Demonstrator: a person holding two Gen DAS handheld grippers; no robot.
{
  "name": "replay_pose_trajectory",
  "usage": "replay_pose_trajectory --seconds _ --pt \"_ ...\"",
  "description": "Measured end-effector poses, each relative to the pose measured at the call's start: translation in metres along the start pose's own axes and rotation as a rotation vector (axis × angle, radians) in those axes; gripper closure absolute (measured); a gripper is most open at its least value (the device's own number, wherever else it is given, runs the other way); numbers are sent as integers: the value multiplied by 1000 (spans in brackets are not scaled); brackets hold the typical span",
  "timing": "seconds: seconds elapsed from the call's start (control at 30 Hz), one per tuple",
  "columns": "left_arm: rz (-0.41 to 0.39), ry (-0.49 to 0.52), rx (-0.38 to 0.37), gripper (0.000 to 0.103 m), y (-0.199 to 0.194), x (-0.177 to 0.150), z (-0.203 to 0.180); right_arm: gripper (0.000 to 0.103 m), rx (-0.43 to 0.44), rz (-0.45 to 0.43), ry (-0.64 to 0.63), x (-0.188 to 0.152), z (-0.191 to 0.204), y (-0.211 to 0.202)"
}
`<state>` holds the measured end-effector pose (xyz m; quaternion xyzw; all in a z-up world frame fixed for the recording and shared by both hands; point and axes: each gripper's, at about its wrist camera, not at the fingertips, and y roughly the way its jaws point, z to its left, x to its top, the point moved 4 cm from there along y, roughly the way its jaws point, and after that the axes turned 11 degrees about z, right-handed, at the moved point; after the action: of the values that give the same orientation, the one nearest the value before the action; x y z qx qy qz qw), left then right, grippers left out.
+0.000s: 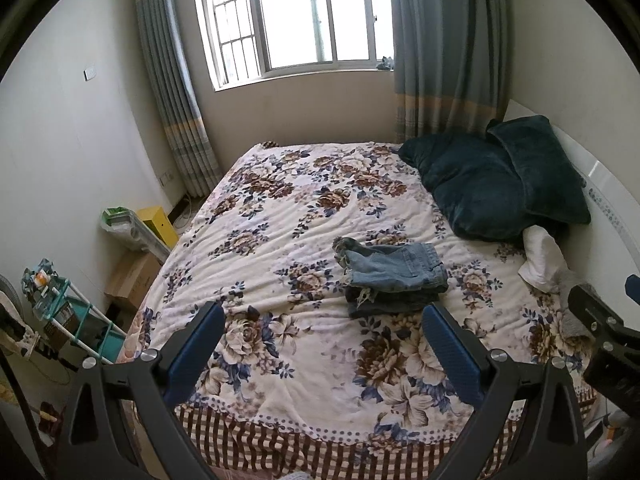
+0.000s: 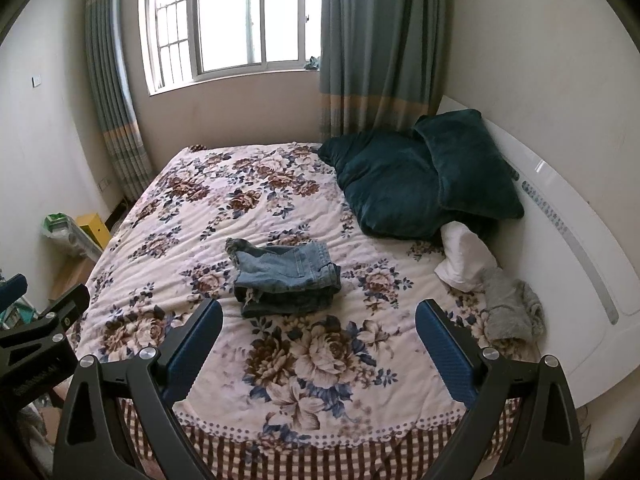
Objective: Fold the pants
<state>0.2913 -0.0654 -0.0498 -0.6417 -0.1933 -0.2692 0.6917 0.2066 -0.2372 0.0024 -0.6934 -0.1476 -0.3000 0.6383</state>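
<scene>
Blue denim pants (image 1: 394,278) lie folded into a small stacked bundle on the floral bedspread (image 1: 304,216), near the bed's middle. They also show in the right wrist view (image 2: 286,278). My left gripper (image 1: 322,316) is open and empty, held above the bed's near end, short of the pants. My right gripper (image 2: 318,312) is open and empty too, also short of the pants. The right gripper's body shows at the right edge of the left wrist view (image 1: 600,320). The left gripper's body shows at the left edge of the right wrist view (image 2: 44,320).
Two dark teal pillows (image 1: 496,184) lean at the white headboard (image 2: 560,216) on the right. A white cloth (image 2: 464,258) and a grey garment (image 2: 510,310) lie beside them. Boxes, a yellow box (image 1: 158,224) and a teal rack (image 1: 76,320) stand on the floor left of the bed.
</scene>
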Motion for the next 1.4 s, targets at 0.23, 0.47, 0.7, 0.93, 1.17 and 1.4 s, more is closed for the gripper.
replay_pose_trajectory --seconds 0.23,0.47,0.7,0.93,1.17,1.4 --pt "-5 -1 -3 2 -1 1 0 4 0 -2 -3 1 -1 0" --pt "-5 2 -3 2 -1 2 -1 4 0 -1 -2 0 -1 1" --pt "-9 3 10 1 -3 -1 1 4 2 2 -4 -3 2 1" --pt "-17 -1 12 0 -5 -3 4 3 8 6 -1 -7 5 1" --pt "-14 0 11 0 -6 -4 6 3 5 4 -5 -5 4 0" --pt "-12 -6 6 0 -8 -5 3 2 8 5 -9 -8 4 -1"
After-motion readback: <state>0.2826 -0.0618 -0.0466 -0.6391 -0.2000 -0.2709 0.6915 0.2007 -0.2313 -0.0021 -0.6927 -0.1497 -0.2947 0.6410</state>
